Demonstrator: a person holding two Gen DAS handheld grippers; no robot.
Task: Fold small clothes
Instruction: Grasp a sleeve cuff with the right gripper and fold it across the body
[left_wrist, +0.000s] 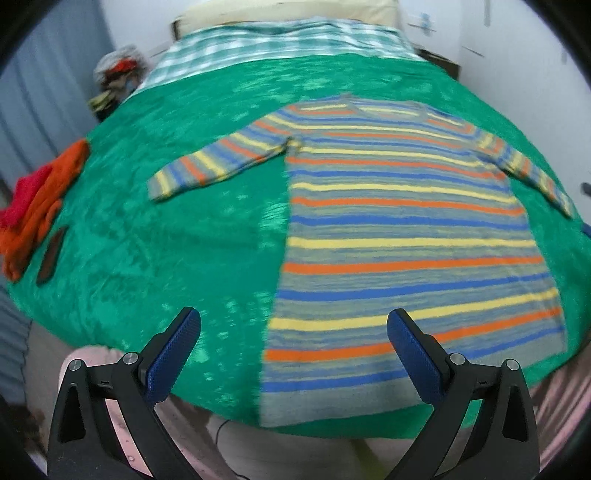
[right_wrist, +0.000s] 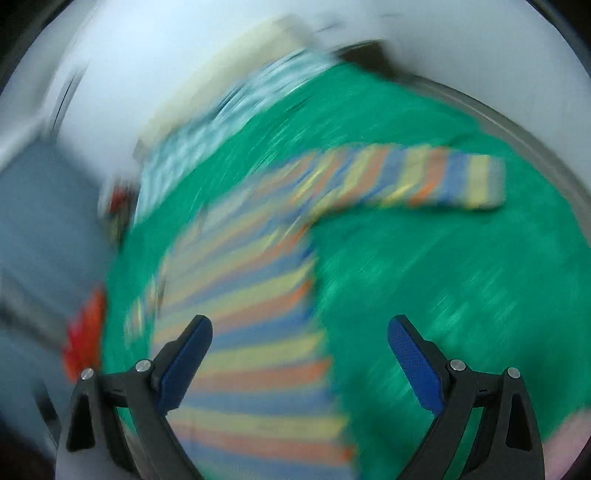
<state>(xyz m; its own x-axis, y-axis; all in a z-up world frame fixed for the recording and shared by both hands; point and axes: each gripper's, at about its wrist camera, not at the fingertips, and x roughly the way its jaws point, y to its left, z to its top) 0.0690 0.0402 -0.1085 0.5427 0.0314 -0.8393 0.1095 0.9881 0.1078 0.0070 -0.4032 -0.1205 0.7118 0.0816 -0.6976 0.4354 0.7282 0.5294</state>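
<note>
1. Sweater count: just one, striped in orange, yellow, blue and grey, lying flat on a green blanket that covers the bed.
2. Its long axis runs from the near edge of the bed toward the far end. The hem is at the near edge, the neckline points away toward the pillow. Two sleeves stick out sideways, one to each side, both angled a bit back toward the near edge.
3. In the left wrist view the body of the sweater sits right of centre. The right wrist view is badly smeared, but you can still make out the same sweater with one sleeve stretched off to the right over the green.
4. Two grippers, one per hand. The left gripper has its blue-padded fingers spread wide with nothing between them, hovering over the near edge of the bed around the sweater's hem corner.
5. The right gripper is spread wide too, nothing pinched, above the lower part of the sweater.
6. Other stuff: one pile of orange and red clothes at the left edge of the blanket, one small dark flat thing just beside it (can't tell what), a green-and-white checked sheet past the blanket, and a heap of mixed clothes beyond the bed's far left corner.
</note>
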